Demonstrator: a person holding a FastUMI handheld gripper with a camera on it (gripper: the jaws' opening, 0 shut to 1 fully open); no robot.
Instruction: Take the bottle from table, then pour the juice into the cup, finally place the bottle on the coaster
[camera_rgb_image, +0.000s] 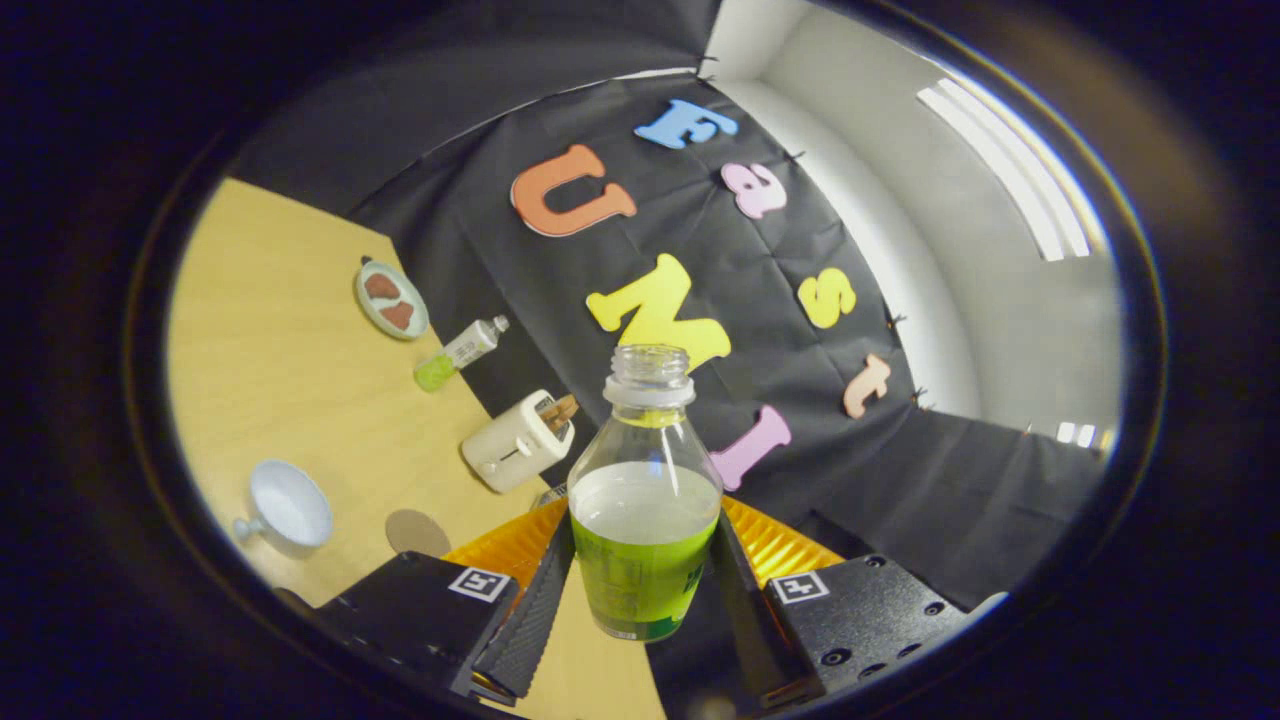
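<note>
My gripper is shut on an open, capless clear bottle with a green label, holding it by the lower body between both fingers. The bottle is lifted off the wooden table and holds pale green juice about halfway up. The whole view is tilted. A white cup with a small handle stands on the table off to the left of the fingers. A round brown coaster lies flat just to the right of the cup, close to the left finger.
A cream toaster with toast in its slot stands beyond the coaster. A small bottle with green liquid lies further back, and a plate with brown pieces sits near the black cloth wall.
</note>
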